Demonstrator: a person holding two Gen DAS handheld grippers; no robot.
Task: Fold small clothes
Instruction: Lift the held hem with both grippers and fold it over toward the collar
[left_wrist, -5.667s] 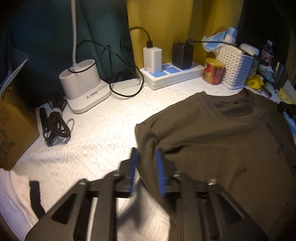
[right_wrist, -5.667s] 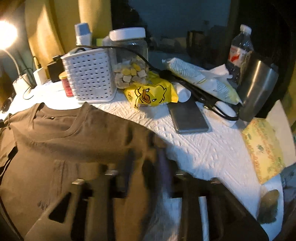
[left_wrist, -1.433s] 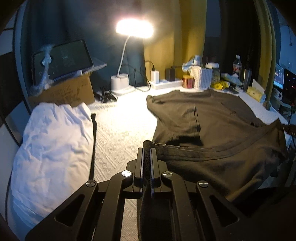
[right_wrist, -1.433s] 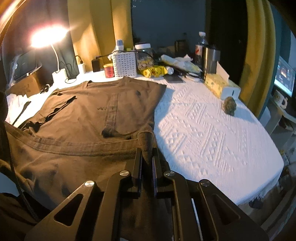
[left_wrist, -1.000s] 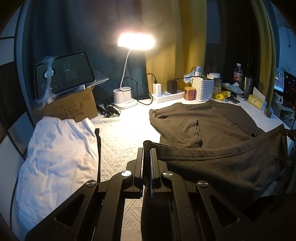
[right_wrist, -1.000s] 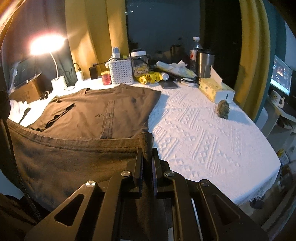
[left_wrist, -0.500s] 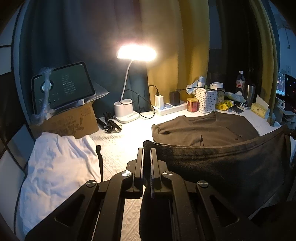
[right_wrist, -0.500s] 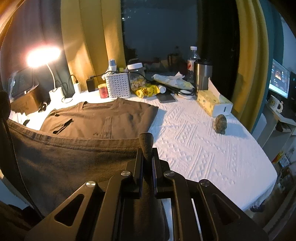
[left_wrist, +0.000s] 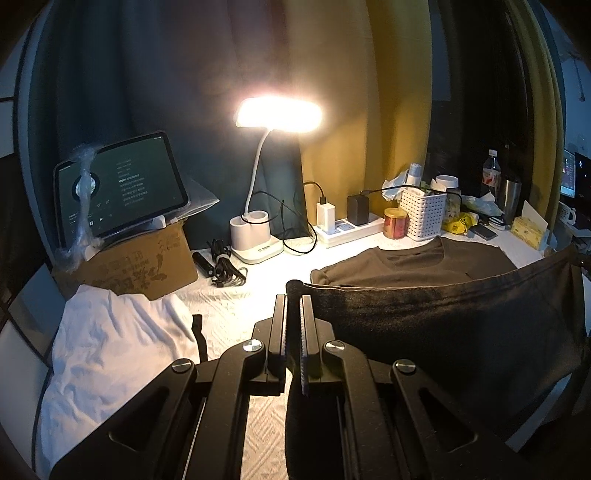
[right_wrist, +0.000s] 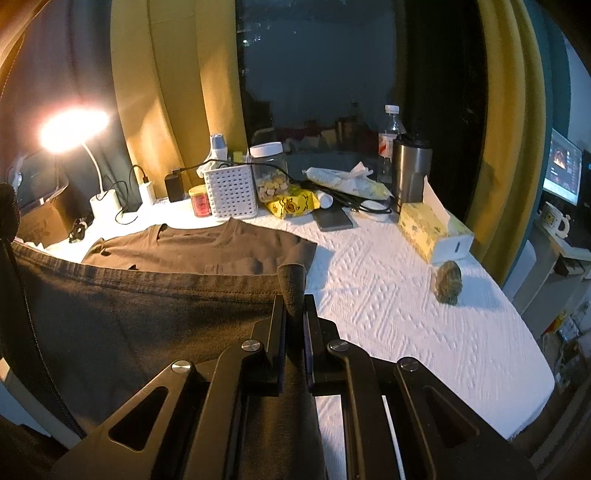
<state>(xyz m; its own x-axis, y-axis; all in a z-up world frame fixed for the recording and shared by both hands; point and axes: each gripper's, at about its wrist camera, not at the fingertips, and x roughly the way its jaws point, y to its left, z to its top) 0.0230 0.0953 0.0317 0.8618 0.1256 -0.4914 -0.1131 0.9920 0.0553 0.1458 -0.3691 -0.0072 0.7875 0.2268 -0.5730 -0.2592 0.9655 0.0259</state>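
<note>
Above table (right_wrist: 388, 295), shirt (left_wrist: 443, 325) between tongs (left_wrist: 293, 306)

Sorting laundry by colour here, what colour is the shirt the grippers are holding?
Dark brown shirt, shown best in the right wrist view.

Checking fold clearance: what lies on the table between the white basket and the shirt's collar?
Nothing; in the right wrist view the white basket stands just behind the shirt collar, with only bare white cloth between.

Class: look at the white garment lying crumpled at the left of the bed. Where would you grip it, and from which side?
White garment: judging by its pose, take the near right edge beside the black strap, coming from the right over the bare bedcover. A cardboard box blocks the far side.
</note>
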